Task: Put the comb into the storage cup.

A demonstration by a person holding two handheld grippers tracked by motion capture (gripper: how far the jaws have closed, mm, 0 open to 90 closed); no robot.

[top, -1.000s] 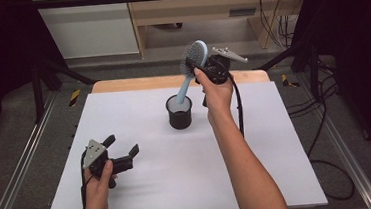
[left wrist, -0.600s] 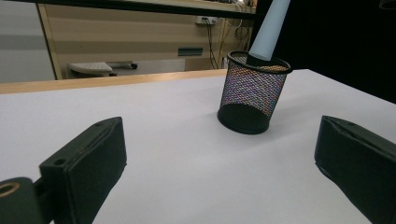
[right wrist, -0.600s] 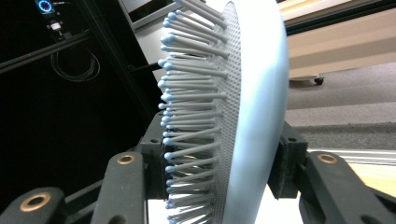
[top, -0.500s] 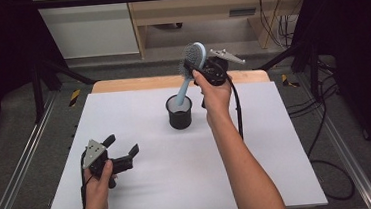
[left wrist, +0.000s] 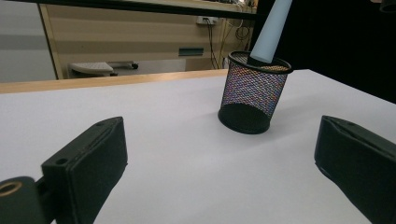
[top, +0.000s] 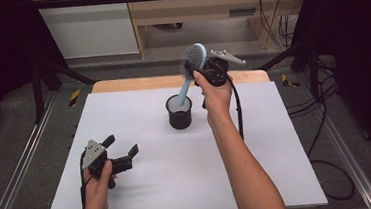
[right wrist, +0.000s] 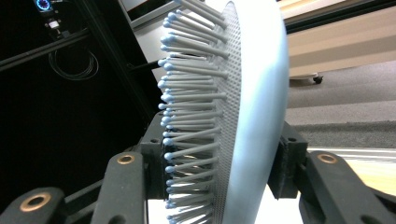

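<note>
hairbrush (top: 191, 71), light blue with bristled head, stands tilted over the rear centre of the white table (top: 288, 166); its handle end sits inside the black mesh cup (top: 179, 112). right gripper (top: 201, 67) has its jaws closed on the brush head, one pad on the bristle side, one on the smooth back. left gripper (top: 122, 152) sits low over the front-left part of the surface, jaws spread wide with nothing between them, well apart from the cup.

The mesh cup (top: 179, 113) is hiding the hairbrush (top: 189, 74) handle's lower end, and the top edge of the left gripper view is cutting the handle (left wrist: 271, 32) off. The right gripper (top: 210, 72) jaws are sitting largely hidden behind the brush head.
</note>
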